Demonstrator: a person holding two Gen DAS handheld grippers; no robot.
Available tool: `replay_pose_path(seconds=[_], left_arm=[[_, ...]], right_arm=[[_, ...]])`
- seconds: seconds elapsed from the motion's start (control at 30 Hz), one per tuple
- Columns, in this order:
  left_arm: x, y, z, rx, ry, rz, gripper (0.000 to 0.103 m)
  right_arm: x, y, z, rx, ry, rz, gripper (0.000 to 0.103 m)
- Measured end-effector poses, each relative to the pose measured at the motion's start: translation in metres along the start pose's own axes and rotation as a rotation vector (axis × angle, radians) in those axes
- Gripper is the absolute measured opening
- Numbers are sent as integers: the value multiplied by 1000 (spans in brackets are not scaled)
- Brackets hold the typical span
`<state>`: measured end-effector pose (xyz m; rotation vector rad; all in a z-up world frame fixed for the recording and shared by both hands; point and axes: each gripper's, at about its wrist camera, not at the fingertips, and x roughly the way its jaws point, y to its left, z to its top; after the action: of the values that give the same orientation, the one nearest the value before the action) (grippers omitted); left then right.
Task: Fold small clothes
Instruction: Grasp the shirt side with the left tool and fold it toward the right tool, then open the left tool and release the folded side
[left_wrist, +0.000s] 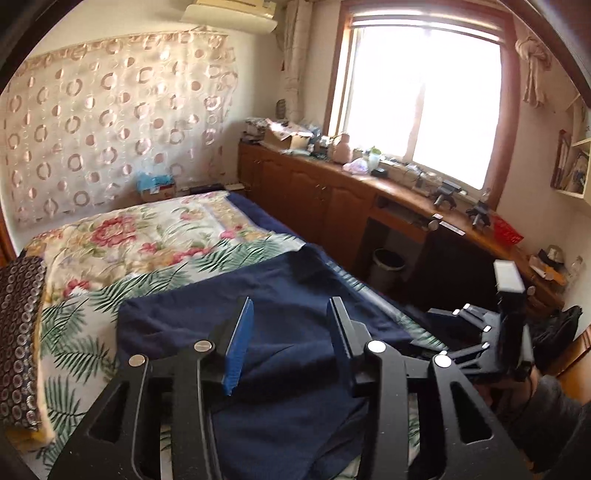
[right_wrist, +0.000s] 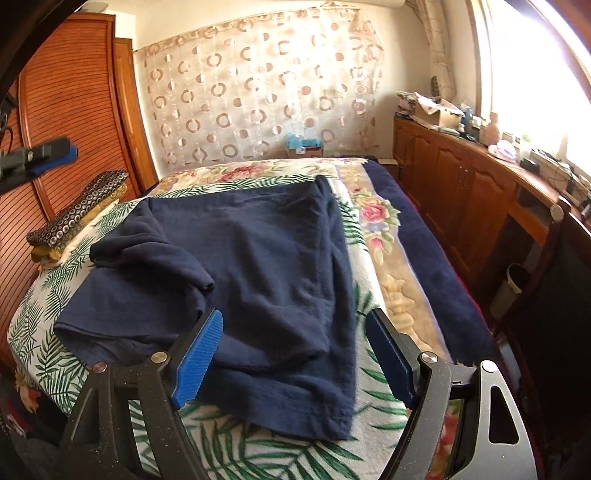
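Note:
A navy blue garment (right_wrist: 258, 258) lies spread on the bed, with one sleeve folded in over its left side (right_wrist: 155, 254). It also shows in the left wrist view (left_wrist: 280, 332). My right gripper (right_wrist: 295, 332) is open, hovering just above the garment's near part, holding nothing. My left gripper (left_wrist: 291, 321) is open and empty above the garment. The right gripper shows at the right edge of the left wrist view (left_wrist: 476, 332); the left gripper shows at the far left of the right wrist view (right_wrist: 40, 155).
The bed has a palm-leaf sheet (right_wrist: 74, 362) and a floral blanket (left_wrist: 129, 236). A folded patterned cloth stack (right_wrist: 81, 210) lies at the bed's left edge. Wooden cabinets (left_wrist: 317, 199) with clutter run under the window on the right. A bin (left_wrist: 388, 269) stands beside the bed.

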<state>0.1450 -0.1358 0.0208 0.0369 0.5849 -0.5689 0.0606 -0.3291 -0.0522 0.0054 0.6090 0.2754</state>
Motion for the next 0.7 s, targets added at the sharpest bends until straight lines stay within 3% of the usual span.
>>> replay_pose_path(seconds=[0.13,0.2,0.23,0.27,0.57,0.67,0.7], left_arm=[[0,21,-20,-20,36,57,43],[0,32,-32,-39,60,69,62],[-1,36,-38,-50,63,80,76],[-3,40,-43,-60,63,94,79],[-15,66,-76,-125,100,161,79],[-18,70,-78,-134,98,179,79],[-20,72,-80,-138,96,180,79]], right_arm=[[13,16,10,-50,11,26,81],[23,27,17,-83,23,47,81],[29,32,19,-98,30,56,81],[35,37,22,-115,37,66,81],[93,75,46,-235,145,139,78],[105,80,52,-266,163,129,68],[107,81,53,-274,167,131,59]])
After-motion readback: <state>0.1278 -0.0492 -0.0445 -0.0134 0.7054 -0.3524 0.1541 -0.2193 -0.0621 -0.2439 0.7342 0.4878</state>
